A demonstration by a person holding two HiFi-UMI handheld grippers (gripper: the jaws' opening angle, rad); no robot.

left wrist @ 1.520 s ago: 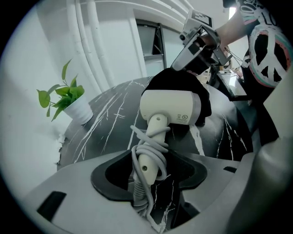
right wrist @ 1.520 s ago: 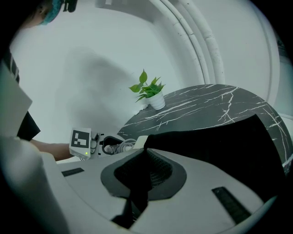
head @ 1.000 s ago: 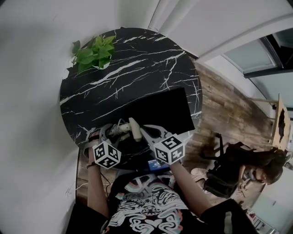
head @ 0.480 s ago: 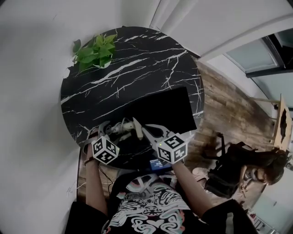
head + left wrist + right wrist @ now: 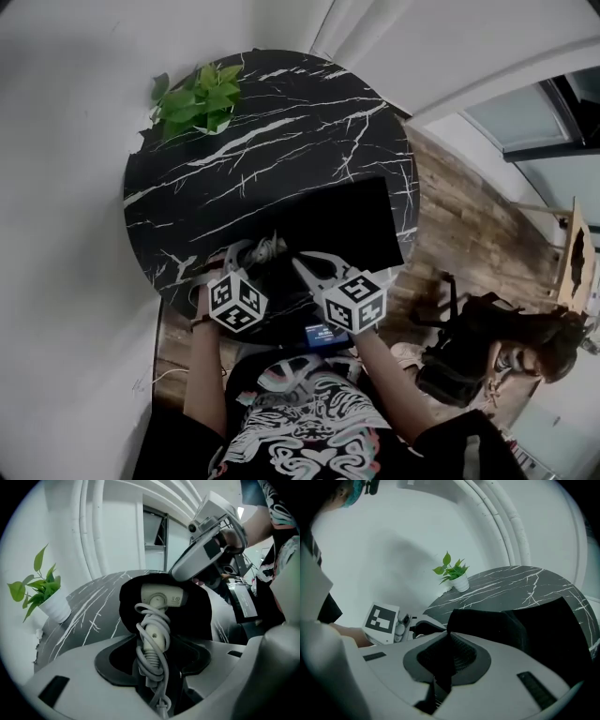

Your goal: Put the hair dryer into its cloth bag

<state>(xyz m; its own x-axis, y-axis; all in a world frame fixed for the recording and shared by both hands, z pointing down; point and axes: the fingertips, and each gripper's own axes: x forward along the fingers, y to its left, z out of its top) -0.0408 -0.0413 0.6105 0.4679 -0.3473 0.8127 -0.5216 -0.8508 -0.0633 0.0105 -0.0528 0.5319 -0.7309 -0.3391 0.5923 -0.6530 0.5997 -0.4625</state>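
cloth bag (image 5: 200,613): hair dryer (image 5: 159,599) head in | hdl outside bag mouth

Soft, even, washed-out daylight; heavy fisheye warping, dark vignetted corners.

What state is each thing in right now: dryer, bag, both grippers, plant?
hair dryer: head in the bag's mouth, handle outside, cord wound round it.
cloth bag: lying flat, mouth lifted open.
left gripper: fingers have just been closing, now on the dryer handle.
right gripper: fingers shut on the bag's rim.
potted plant: upright.
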